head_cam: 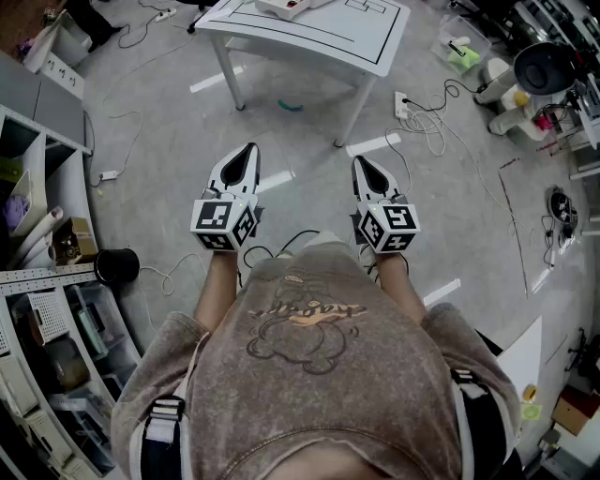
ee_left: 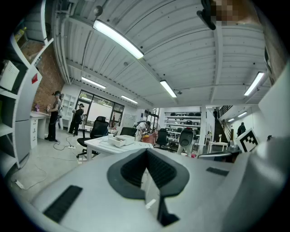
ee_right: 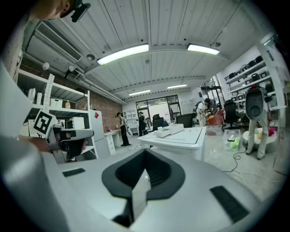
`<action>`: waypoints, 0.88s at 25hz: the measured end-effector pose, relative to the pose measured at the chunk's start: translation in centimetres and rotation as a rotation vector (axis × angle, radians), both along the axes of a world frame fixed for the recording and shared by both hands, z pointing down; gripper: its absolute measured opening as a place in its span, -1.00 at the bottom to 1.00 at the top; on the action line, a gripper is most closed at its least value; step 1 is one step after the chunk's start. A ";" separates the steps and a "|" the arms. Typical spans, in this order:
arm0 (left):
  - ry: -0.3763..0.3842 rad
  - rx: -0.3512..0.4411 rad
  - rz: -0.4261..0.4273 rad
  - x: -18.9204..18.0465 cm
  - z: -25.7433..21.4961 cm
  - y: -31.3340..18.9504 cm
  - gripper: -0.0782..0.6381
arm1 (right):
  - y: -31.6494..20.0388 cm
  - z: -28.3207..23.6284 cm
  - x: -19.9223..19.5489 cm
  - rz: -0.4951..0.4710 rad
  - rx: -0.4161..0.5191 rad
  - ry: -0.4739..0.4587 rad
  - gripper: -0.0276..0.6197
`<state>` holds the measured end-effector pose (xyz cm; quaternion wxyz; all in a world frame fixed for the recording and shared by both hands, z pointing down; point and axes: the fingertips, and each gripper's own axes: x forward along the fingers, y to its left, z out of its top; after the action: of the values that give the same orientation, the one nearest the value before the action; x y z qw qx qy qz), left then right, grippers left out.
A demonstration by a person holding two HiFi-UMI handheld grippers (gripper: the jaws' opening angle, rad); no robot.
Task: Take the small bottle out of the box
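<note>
**White surface lying well ahead, bottle not yet out of the box**

Nothing of the task is showing as done. The person is standing on the grey floor [head_cam: 309, 206], well apart from the white surface [head_cam: 319, 33] at the top of the head view, and is holding both tools out in front of the chest. The left gripper [head_cam: 247, 150] is pointing up the frame with its jaws pressed together and nothing between them. The right gripper [head_cam: 363, 163] is doing the same, closed on itself and empty, as its own view is showing. Neither one is touching anything.

By my reading, the whole job is waiting: walking up to the surface, reaching into the box [head_cam: 281, 7], pinching the small bottle and lifting it clear.

The small bottle is showing in no view. It is probably sitting inside the box, but that is a guess from the task, not a sighting. The upper edge of the head view is cutting the box off, so only part of it is appearing there. In both gripper views it is sitting small and far off on the surface, seen from the side, so its inside is staying hidden. Whether it is open at the top is hard to tell. The person's own body is filling the lower part of the head view and covering the floor beneath.
</note>
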<state>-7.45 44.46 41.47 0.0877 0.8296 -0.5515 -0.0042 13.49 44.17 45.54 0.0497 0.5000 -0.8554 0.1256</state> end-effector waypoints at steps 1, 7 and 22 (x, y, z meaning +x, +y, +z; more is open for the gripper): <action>-0.009 0.006 0.003 0.1 -0.1 0.0 -0.76 | -0.1 -0.1 -0.1 -0.002 0.003 0.001 -0.93; -0.008 0.023 0.019 0.0 0.0 0.0 -0.76 | 0.2 0.1 -0.6 0.000 0.010 0.013 -0.93; 0.030 0.013 0.028 0.6 -0.5 -5.2 -0.76 | -5.0 1.2 -0.8 0.007 -0.023 -0.024 -0.92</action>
<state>-6.82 39.22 41.01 0.0906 0.8376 -0.5384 -0.0189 12.68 39.20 46.71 0.0446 0.5007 -0.8528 0.1415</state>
